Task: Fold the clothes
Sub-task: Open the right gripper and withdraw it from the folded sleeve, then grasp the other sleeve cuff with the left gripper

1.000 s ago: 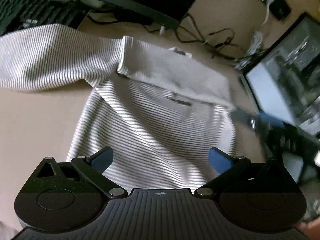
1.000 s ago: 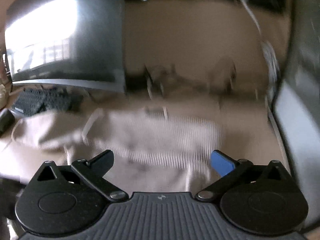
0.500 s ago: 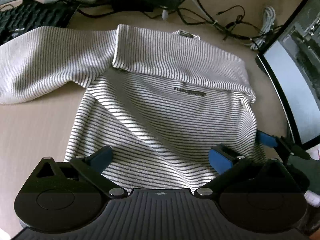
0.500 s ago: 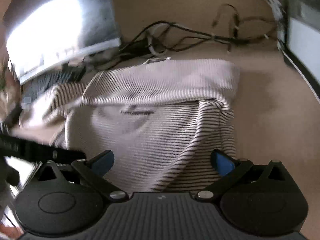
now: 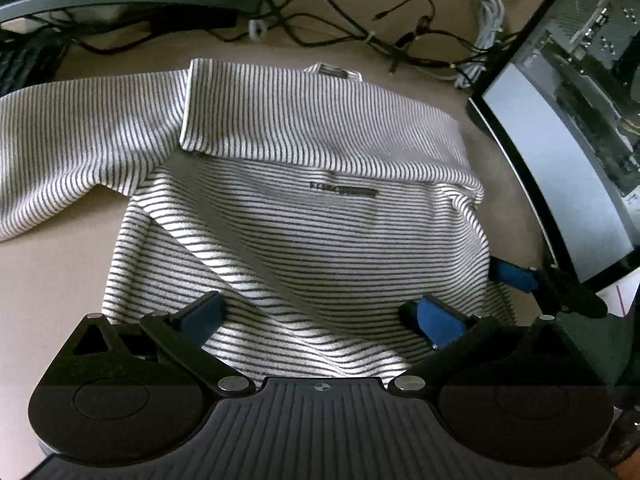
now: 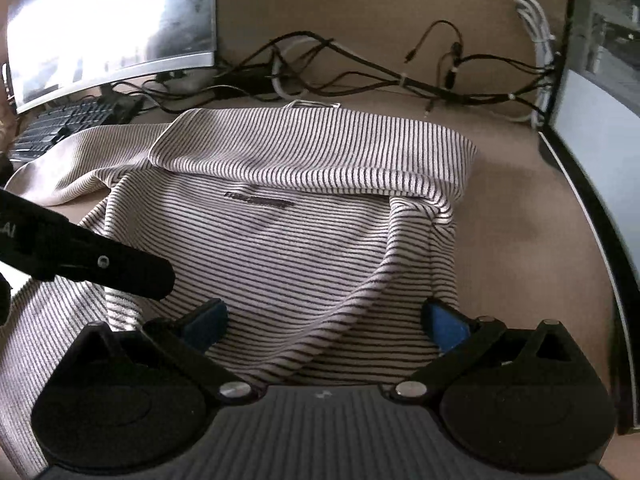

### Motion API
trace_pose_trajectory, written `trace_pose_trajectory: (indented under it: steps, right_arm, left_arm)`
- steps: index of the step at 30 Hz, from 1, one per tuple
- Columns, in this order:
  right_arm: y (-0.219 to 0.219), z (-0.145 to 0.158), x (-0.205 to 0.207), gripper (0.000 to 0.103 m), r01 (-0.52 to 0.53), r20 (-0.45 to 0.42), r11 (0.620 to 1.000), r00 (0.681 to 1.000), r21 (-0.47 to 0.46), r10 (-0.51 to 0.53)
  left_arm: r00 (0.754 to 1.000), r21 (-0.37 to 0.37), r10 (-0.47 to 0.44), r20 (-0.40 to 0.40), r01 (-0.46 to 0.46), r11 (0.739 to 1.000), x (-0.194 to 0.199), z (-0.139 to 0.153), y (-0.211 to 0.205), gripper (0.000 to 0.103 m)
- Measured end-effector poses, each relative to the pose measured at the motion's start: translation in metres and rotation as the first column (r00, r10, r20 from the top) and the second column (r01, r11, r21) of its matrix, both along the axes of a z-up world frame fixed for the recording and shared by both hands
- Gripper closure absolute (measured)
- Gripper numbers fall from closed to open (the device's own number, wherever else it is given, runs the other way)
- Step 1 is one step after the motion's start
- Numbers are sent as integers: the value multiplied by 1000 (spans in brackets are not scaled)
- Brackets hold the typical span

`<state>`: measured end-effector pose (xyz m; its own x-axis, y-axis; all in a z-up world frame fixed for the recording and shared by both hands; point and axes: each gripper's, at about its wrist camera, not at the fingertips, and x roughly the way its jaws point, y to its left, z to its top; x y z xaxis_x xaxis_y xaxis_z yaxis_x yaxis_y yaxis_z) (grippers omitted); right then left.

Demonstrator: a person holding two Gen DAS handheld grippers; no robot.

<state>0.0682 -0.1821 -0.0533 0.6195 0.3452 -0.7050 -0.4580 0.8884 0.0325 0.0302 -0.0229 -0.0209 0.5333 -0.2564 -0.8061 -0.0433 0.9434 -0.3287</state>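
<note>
A grey-and-white striped long-sleeved top [image 5: 304,216] lies flat on the beige desk, its right sleeve folded across the chest and its left sleeve [image 5: 72,148] stretched out to the left. My left gripper [image 5: 320,316] hangs open just above the hem with nothing between its blue pads. In the right wrist view the same top [image 6: 304,232] fills the middle, and my right gripper [image 6: 326,320] stands open over the lower right part of it. A finger of the right gripper [image 5: 516,276] shows at the top's right edge in the left wrist view.
A curved monitor [image 6: 108,24] and a keyboard [image 6: 60,124] stand at the back left. A second screen [image 5: 568,140] lines the right side. Tangled cables [image 6: 400,76] run along the back of the desk [image 6: 520,216]. The left tool's black arm [image 6: 88,260] crosses the left.
Both grippers have come down and closer to the top's lower edge. The right gripper swung from facing the wall to facing the garment. The top itself has stayed put.
</note>
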Motion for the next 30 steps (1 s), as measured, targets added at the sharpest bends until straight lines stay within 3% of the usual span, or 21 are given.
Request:
trace_pose_trajectory:
  steps: [7, 11, 14, 17, 21, 24, 25, 27, 30]
  right_arm:
    - [-1, 0, -3, 0, -2, 10, 1000, 1000, 1, 2]
    - [0, -1, -4, 0, -1, 18, 1000, 1000, 5, 1]
    - [-2, -1, -5, 0, 0, 24, 1000, 1000, 14, -1]
    - [-2, -1, -6, 0, 2, 29, 1000, 1000, 19, -2]
    - [-2, -1, -6, 0, 2, 31, 1000, 1000, 21, -2]
    - [-1, -2, -6, 0, 2, 33, 1000, 999, 15, -3]
    - [-1, -2, -6, 0, 2, 33, 1000, 999, 14, -3]
    - [-1, -2, -6, 0, 2, 33, 1000, 999, 13, -3]
    - [0, -2, -6, 0, 3, 32, 1000, 999, 9, -3]
  left_arm:
    - [1000, -14, 20, -2, -20, 1000, -5, 0, 5, 0]
    - [983, -21, 179, 39, -178, 984, -20, 16, 43, 0]
    - [924, 83, 338, 180, -356, 931, -40, 39, 91, 0]
    - [845, 171, 473, 249, -519, 837, -58, 46, 141, 0]
    - [737, 177, 631, 243, -673, 718, -79, 32, 196, 1]
    - [684, 164, 686, 247, -728, 666, -86, 20, 214, 4]
    - [668, 167, 702, 246, -743, 649, -86, 15, 219, 12]
    - [668, 184, 714, 207, -744, 643, -83, 6, 224, 35]
    - [690, 220, 697, 196, -724, 654, -77, -6, 222, 28]
